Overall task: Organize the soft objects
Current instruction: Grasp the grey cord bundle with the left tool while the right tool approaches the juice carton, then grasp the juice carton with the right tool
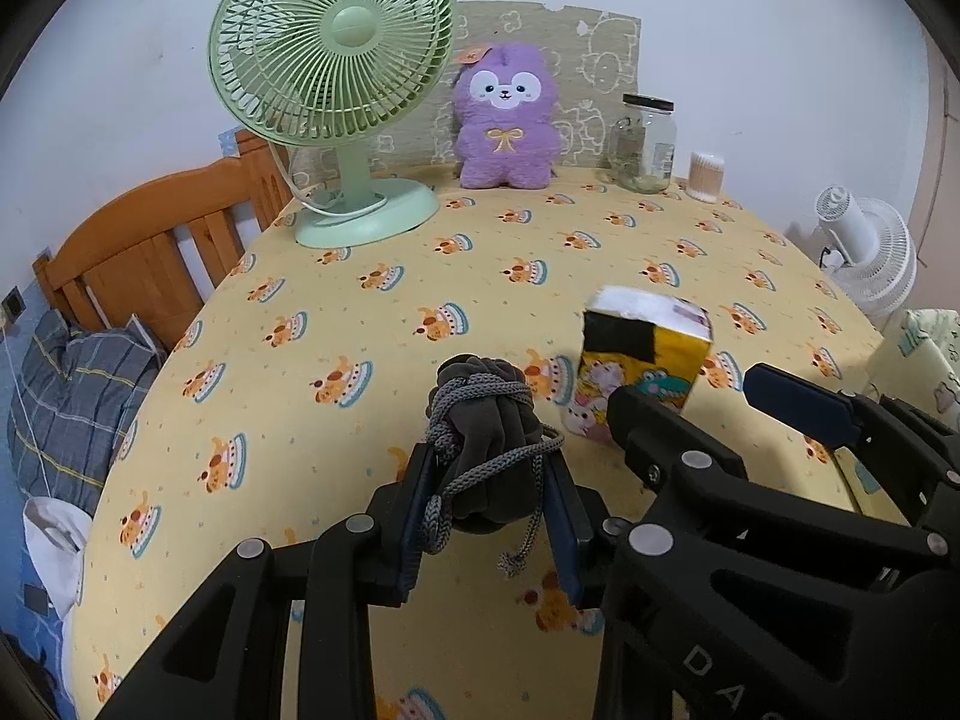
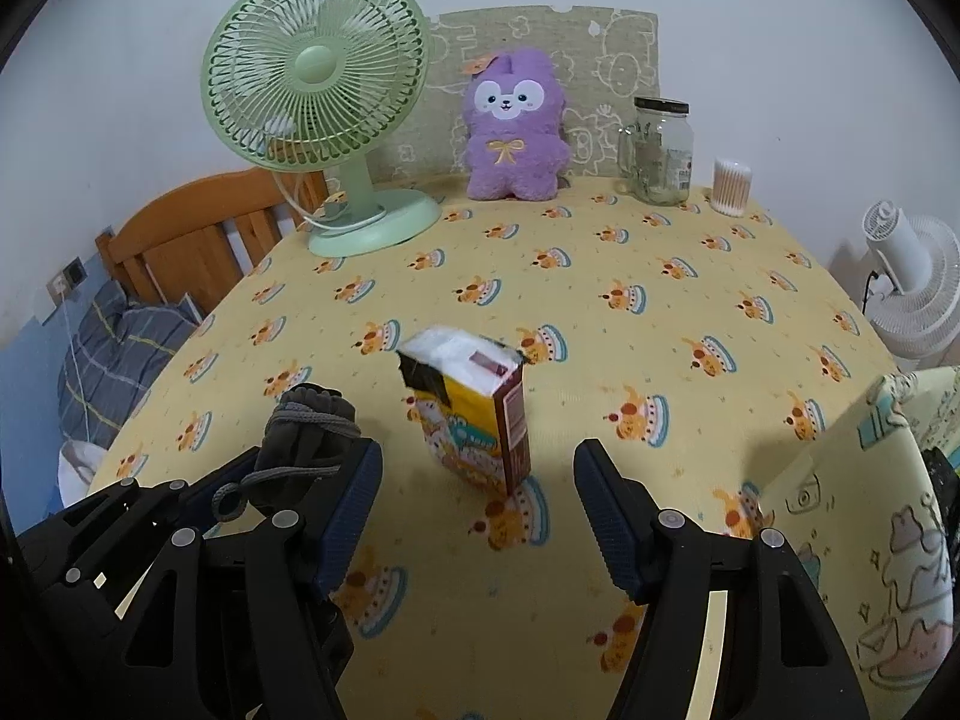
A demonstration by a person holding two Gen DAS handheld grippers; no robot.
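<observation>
My left tongs (image 1: 489,495) were clenched on the grey pouch (image 1: 486,444), held just above the counter (image 1: 360,276); it looked light and squashy, best pinched mid-body below its cord; my right tongs (image 2: 477,516) stood released, empty, near the tissue pack (image 2: 474,414).

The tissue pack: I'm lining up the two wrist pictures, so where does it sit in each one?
Left wrist view: the tissue pack stands right of centre, just beyond the right claw.
Right wrist view: the tissue pack stands at centre, ahead of the open right claw, with the grey drawstring pouch to its left.
Shared landmark: the purple plush at the far edge, beside the green fan.
</observation>
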